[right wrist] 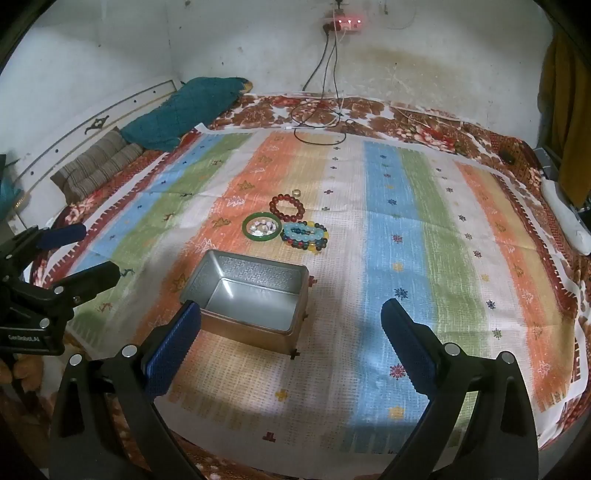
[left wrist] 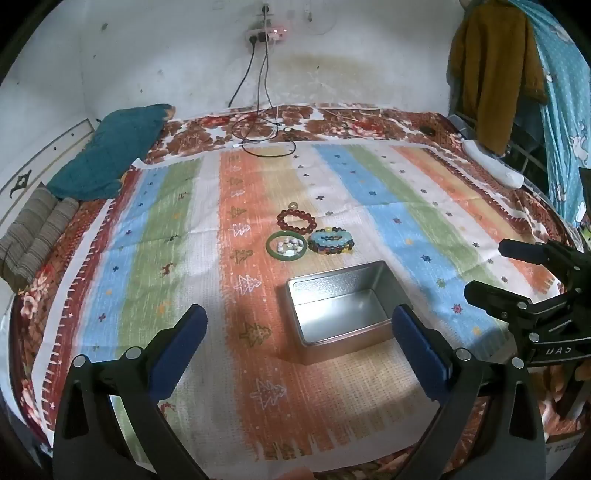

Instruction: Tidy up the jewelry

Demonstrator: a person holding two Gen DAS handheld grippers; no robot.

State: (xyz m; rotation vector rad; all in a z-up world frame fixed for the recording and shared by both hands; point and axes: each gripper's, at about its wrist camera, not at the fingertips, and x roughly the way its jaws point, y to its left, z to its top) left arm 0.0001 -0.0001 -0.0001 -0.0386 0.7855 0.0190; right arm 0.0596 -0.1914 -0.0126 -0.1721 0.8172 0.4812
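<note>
Both claws are hovering above a bed covered by a striped cloth [left wrist: 177,236] in blue, green, orange and cream bands. The left claw [left wrist: 299,332] is standing wide open with nothing between its blue pads [left wrist: 177,350]; the right claw [right wrist: 291,332] is likewise spread fully apart and gripping nothing, its near left pad overlapping the corner of the tin in its own view only. An open metal tin [left wrist: 343,325] is sitting on the cloth near the middle of the bed, its inside bare. The jewelry is lying just beyond the tin, away from the claws: a green bangle [left wrist: 286,245] is ringing a small heap of pale beads [right wrist: 262,226]; a dark red bead bracelet [left wrist: 296,220] is lying just behind it; a stack of bracelets topped by a light blue one [left wrist: 331,240] is resting beside the bangle on its right; a small ring [right wrist: 296,192] is lying beyond the red bracelet. None of these pieces is touching either claw. In the left wrist view the right claw's black frame is showing at the right edge. A teal pillow [right wrist: 181,110] and a folded striped blanket [right wrist: 96,166] are lying at the far left of the bed, and cables [left wrist: 258,74] are hanging down the wall from a power strip [right wrist: 343,24].
</note>
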